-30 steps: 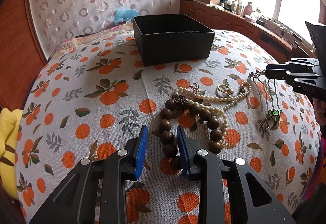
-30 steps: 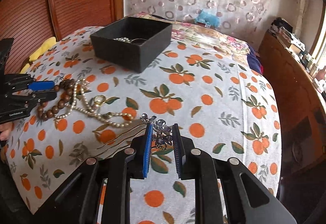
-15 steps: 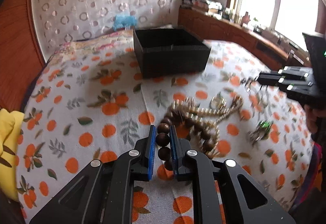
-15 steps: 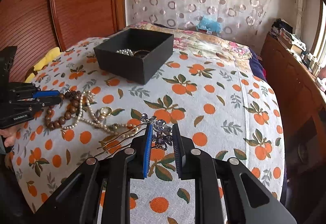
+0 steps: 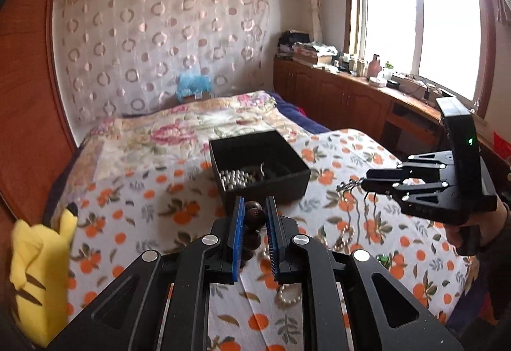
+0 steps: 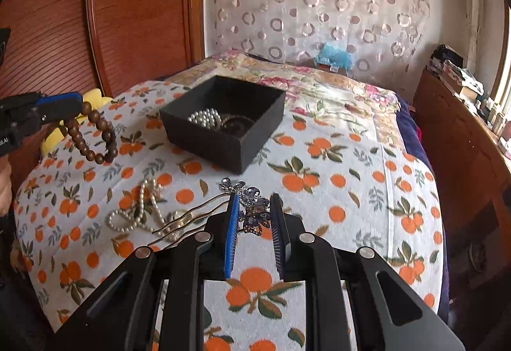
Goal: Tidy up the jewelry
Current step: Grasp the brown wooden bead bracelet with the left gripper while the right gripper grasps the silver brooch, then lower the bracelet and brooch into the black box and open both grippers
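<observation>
The left gripper (image 5: 254, 217) clamps a dark wooden bead bracelet (image 6: 95, 137) aloft; the right gripper (image 6: 254, 217) pinches a blue-jewelled floral hairpin (image 6: 246, 207) near the black square box (image 6: 223, 140).

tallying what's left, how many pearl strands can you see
2: one pearl strand lies in the black box; one loose pearl necklace lies tangled on the orange-print cloth. The box may hide more.

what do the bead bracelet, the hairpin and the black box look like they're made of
Bead bracelet: probably wood; round dark brown beads with a dull satin sheen. Hairpin: wavy gold-toned prongs, likely metal, topped with faceted blue-grey stones, glass or plastic, hard to tell which. Black box: matte black with straight thin walls, likely cardboard.
</observation>
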